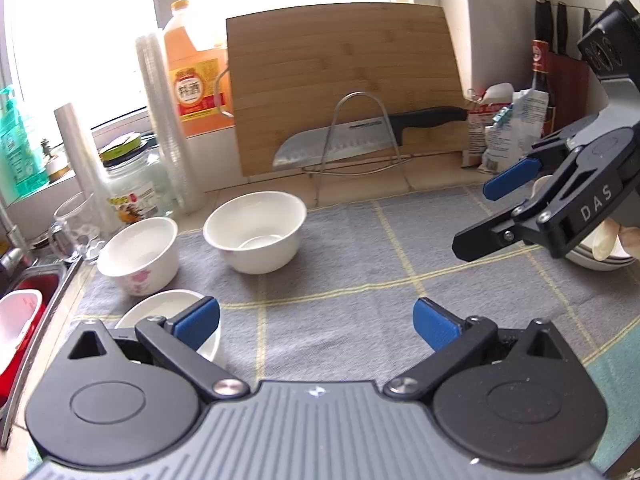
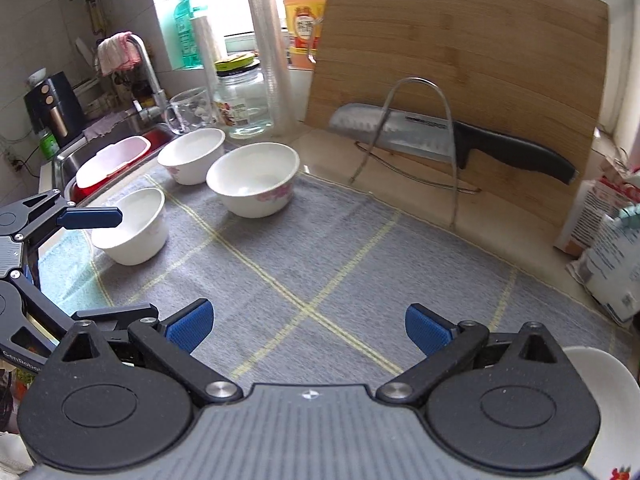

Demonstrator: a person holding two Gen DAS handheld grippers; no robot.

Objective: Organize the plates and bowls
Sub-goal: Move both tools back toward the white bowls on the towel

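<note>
Both grippers empty, jaws spread wide.

The left gripper (image 1: 316,320) hovers above the near edge of the grey mat (image 1: 344,248), blue pads apart, nothing between them. The right gripper (image 2: 308,326) hovers over the same mat's near right part, equally wide; seen from the left wrist it points leftward across the mat.

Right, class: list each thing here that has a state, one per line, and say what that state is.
Left gripper: jaws open, holding nothing.
Right gripper: jaws open, holding nothing.
Three bowls: upright, unstacked, on the mat.
Knife: resting in the wire rack.
Glass jar: lid on.
</note>
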